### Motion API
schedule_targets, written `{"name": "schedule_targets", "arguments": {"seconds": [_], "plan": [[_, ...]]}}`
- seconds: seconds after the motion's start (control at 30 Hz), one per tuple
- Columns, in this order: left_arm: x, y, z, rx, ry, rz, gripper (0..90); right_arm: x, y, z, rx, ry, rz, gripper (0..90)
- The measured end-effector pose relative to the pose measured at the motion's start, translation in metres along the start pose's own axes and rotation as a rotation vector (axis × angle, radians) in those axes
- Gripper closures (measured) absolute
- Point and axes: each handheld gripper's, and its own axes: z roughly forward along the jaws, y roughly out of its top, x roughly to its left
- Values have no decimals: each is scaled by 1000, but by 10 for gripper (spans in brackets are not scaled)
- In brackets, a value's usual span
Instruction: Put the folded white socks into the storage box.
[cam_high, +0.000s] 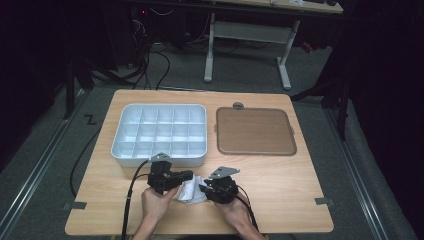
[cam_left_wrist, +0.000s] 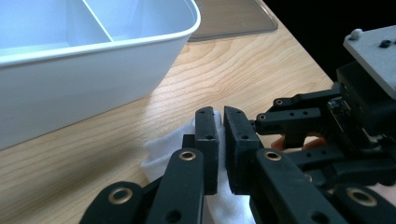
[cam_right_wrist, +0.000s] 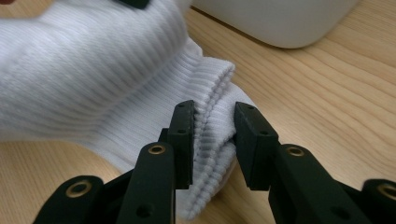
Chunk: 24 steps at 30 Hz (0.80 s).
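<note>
Left gripper (cam_high: 181, 181): we see matte black linked bars, brass-ringed pivots.
Right gripper (cam_high: 205, 189): black blocky jaws with small screw holes.
Top plates: grey, three-cornered.
Cables: black, trailing.

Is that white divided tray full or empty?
Empty: the white divided tray shows bare compartments from above. The white sock lies outside it on the table.

White ribbed sock (cam_right_wrist: 140, 93); white compartment tray (cam_high: 160, 134); brown lid (cam_high: 255, 131) (matte); light woodgrain table (cam_high: 280, 185); black grippers.
</note>
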Motion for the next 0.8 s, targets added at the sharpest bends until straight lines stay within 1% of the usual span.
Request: {"name": "schedule_targets", "arguments": {"seconds": [0.07,0.13,0.23,0.27,0.3,0.47,0.53,0.6,0.67,0.8], "plan": [[0,-2,1,0,7,13,852,5,1,2,-4,0,-4,702],[1,-4,3,9,19,32,852,8,2,4,-8,3,-7,702],[2,-7,6,11,29,39,852,11,2,3,-18,11,-2,699],[2,-7,6,11,30,38,852,11,2,1,-27,12,2,698],[1,-6,6,8,27,38,852,10,1,-2,-46,12,-6,697],[3,-6,7,16,37,39,852,4,0,-18,-90,27,10,702],[3,-6,7,17,36,38,852,0,-1,-25,-101,18,17,714],[3,-7,8,19,38,40,852,-5,-2,-28,-103,13,29,727],[3,-7,9,19,40,39,852,-10,-3,-28,-91,9,38,748],[3,-5,9,23,38,29,851,-13,-4,-18,-52,0,17,781]]}}
